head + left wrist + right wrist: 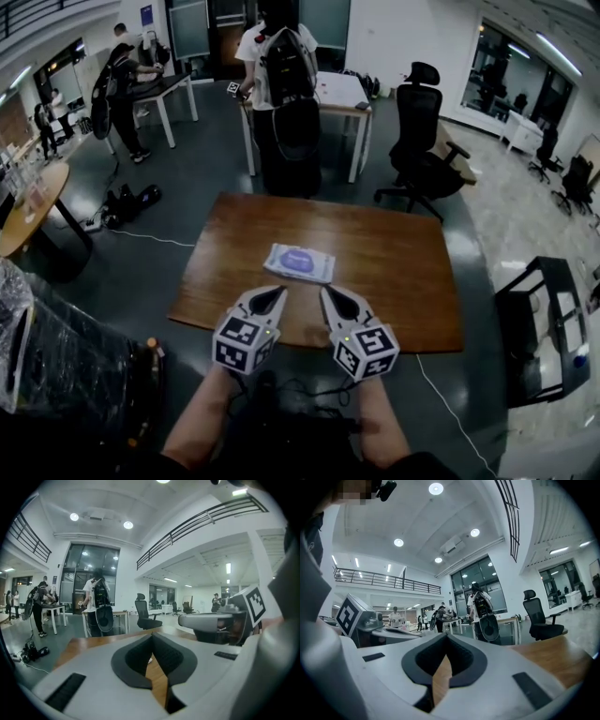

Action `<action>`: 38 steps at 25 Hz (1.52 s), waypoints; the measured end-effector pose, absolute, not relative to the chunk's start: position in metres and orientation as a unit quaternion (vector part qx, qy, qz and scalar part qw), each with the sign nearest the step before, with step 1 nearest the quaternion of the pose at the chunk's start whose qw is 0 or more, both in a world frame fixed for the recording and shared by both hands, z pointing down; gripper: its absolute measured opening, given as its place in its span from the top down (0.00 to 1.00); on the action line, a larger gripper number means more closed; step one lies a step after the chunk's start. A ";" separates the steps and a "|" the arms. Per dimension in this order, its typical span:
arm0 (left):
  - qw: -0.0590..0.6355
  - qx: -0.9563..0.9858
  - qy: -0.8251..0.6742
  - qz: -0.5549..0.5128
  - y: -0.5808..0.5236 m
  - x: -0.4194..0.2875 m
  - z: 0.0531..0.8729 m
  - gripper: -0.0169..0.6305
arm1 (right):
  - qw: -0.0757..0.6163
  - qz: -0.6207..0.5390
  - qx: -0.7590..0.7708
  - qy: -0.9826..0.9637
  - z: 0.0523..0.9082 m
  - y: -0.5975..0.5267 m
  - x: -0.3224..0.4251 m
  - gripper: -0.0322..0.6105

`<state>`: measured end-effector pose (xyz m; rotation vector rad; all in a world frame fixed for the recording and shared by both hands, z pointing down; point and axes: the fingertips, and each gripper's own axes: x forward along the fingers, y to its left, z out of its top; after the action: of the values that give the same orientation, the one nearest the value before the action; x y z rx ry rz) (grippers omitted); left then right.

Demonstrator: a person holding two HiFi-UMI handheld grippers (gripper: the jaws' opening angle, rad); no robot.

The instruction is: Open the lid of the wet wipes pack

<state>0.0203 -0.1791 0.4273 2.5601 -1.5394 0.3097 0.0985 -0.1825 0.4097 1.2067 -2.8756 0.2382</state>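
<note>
Plainly the pack (pixel 299 263) lies flat near the middle of the table (pixel 403 281), just beyond both grippers and untouched. The left gripper (pixel 273 297) and right gripper (pixel 331 298) hover side by side over the near edge, each with its jaws pressed together on nothing. The pack looks like a light, soft, slick pouch, likely to slide or lift if only the lid (pixel 298 262) is pulled. The purple lid is probably a stiffer hinged flap. Best to pin one end of the pouch with one gripper and pinch the lid's free lip with the other. Which side that lip sits on is too small to tell.
</note>
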 end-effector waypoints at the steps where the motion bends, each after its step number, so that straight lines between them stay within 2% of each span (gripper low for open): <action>1: 0.070 0.852 -0.509 0.105 -0.186 0.019 0.431 0.96 | 0.010 0.078 0.390 -0.917 0.413 -0.188 0.098 0.93; 11: 0.098 0.873 -0.462 0.122 -0.270 -0.010 0.472 0.96 | 0.076 0.077 0.434 -0.895 0.438 -0.249 0.067 0.93; 20: 0.109 0.901 -0.388 0.162 -0.327 -0.006 0.521 0.96 | 0.143 0.099 0.474 -0.863 0.483 -0.286 0.064 0.93; 34: 0.078 0.903 -0.324 0.273 -0.357 0.003 0.598 0.96 | 0.227 0.173 0.450 -0.846 0.588 -0.340 0.067 0.93; 38: 0.058 0.905 -0.290 0.306 -0.357 0.006 0.615 0.80 | 0.246 0.189 0.450 -0.837 0.612 -0.346 0.068 0.93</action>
<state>0.0056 -0.3566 0.6154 2.7430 -0.8775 0.9266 0.0684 -0.3460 0.6117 1.2285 -2.2843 0.5162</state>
